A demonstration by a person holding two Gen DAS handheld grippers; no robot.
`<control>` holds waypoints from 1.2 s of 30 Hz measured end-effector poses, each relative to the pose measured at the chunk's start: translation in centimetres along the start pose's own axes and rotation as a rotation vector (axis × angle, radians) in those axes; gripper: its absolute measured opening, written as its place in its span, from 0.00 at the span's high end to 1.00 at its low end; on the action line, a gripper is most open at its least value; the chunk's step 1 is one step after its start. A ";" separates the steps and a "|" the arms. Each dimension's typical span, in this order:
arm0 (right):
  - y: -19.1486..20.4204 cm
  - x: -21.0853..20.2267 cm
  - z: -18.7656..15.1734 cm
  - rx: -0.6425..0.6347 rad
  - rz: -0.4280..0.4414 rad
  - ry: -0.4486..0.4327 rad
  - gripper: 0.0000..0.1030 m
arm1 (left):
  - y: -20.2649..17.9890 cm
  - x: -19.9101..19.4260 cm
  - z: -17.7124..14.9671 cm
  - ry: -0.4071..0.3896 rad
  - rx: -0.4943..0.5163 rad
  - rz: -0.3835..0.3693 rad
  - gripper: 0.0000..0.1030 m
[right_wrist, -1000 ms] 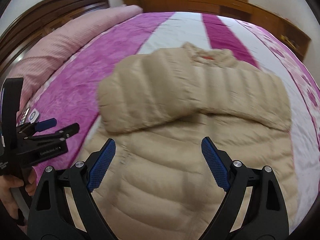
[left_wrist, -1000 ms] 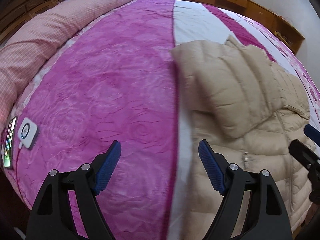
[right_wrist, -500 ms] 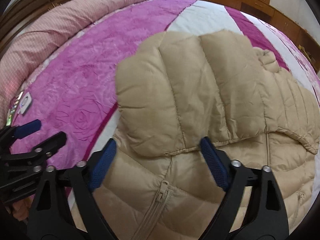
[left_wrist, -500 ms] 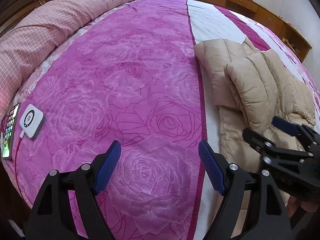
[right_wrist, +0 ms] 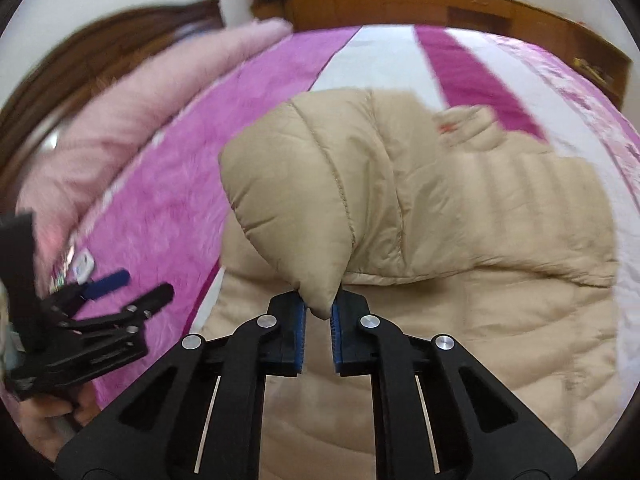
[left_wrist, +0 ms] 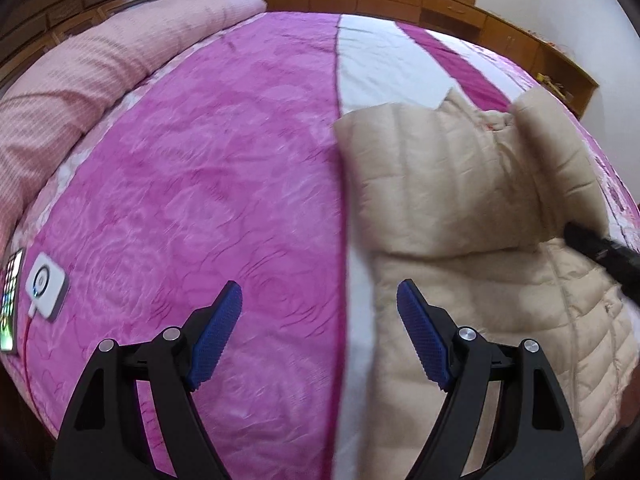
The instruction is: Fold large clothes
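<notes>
Right claw [right_wrist: 318,312] is pinched tight on the cuff end of the beige down jacket's sleeve [right_wrist: 304,200], lifting it clear above the jacket body! The down jacket [left_wrist: 460,208] lies flat on the bed [left_wrist: 200,184], collar toward the far end, long axis running away from the person, zipper side up. Left claw [left_wrist: 320,340] is spread wide and holding nothing, hovering over the pink quilt just beside the jacket's near-left edge. The jacket sits to that claw's right. The sleeve hangs over the jacket's left half, so the right claw looks the one to carry it across the chest. A phone [left_wrist: 10,304] and a white charger [left_wrist: 46,292] lie near the bed's left edge, well apart.
</notes>
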State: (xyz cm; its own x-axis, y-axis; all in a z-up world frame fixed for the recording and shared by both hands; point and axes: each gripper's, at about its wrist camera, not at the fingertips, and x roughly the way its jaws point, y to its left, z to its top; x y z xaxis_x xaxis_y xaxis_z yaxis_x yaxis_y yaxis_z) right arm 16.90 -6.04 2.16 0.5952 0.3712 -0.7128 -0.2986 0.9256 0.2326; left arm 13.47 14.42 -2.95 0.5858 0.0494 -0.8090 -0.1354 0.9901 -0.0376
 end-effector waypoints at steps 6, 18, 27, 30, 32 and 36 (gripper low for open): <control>-7.3 -4.2 1.5 0.127 -0.061 -0.063 0.90 | -4.0 0.8 1.9 -0.039 0.059 -0.047 0.25; -18.5 -1.9 -0.2 0.317 -0.228 -0.011 0.77 | -10.0 4.5 4.2 -0.043 0.141 -0.065 0.25; -22.1 -4.7 -2.3 0.357 -0.321 -0.084 0.57 | -10.6 5.9 4.3 -0.028 0.136 -0.058 0.25; -22.2 -6.3 -2.7 0.343 -0.301 -0.096 0.53 | -10.7 5.8 4.2 -0.022 0.137 -0.051 0.25; -22.1 -7.0 -3.2 0.327 -0.288 -0.089 0.48 | -10.5 5.1 4.0 -0.022 0.128 -0.061 0.25; -21.9 -8.2 -5.2 0.279 -0.277 -0.044 0.46 | -9.5 3.4 2.9 -0.009 0.127 -0.051 0.25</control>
State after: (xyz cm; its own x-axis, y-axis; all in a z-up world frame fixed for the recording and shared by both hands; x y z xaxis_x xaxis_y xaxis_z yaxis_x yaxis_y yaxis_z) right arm 14.69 -29.69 -0.54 0.6583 0.1019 -0.7459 0.0880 0.9736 0.2107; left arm 19.04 5.56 -3.65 0.5965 -0.0007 -0.8026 -0.0032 1.0000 -0.0032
